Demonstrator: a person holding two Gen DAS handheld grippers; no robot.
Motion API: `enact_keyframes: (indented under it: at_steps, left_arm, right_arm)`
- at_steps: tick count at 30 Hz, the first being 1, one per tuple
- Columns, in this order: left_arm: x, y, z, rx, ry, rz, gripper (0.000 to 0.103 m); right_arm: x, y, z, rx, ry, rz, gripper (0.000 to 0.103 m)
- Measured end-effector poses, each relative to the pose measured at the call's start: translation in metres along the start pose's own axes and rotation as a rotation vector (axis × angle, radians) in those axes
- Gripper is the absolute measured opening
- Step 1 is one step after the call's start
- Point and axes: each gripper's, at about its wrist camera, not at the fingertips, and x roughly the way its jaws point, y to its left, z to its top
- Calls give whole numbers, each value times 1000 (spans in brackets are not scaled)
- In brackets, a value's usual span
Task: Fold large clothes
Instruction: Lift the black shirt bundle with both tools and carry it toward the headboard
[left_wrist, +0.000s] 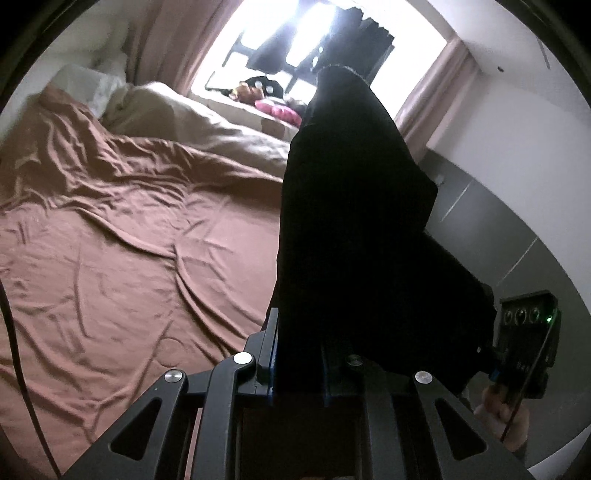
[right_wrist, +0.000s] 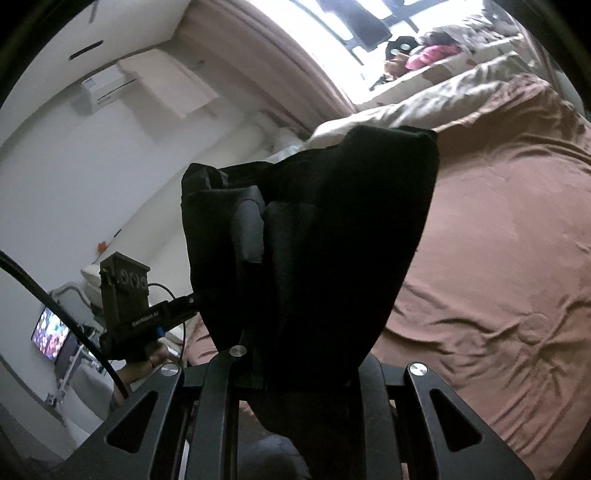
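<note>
The large black fabric garment (left_wrist: 351, 221) hangs in the air above the bed, bunched and not yet laid flat. The left gripper (left_wrist: 299, 369) is clamped on one portion of it; the right gripper (right_wrist: 280, 369) is likewise clenched on the cloth, fabric draped over its fingers. Below lies the wrinkled brown bedsheet (left_wrist: 129, 240), with a beige duvet (left_wrist: 207, 125) beyond. Judgement: folding is at an early stage; spreading and all folds remain.
</note>
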Motion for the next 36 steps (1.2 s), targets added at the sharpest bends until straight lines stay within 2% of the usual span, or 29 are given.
enact_keyframes:
  at_steps: [6, 19, 27, 36]
  left_arm:
    - [-52, 18, -1, -23, -42, 24, 17]
    - [-164, 76, -16, -61, -144, 94, 16]
    - [-233, 138, -26, -130, -211, 115, 16]
    - [-298, 208, -28, -178, -259, 198, 16]
  right_arm:
    - [15, 36, 0, -69, 19, 36, 14]
    - [77, 75, 17, -156, 71, 95, 14]
    - [125, 116, 17, -222, 118, 139, 14]
    - [200, 156, 10, -267, 184, 189, 14]
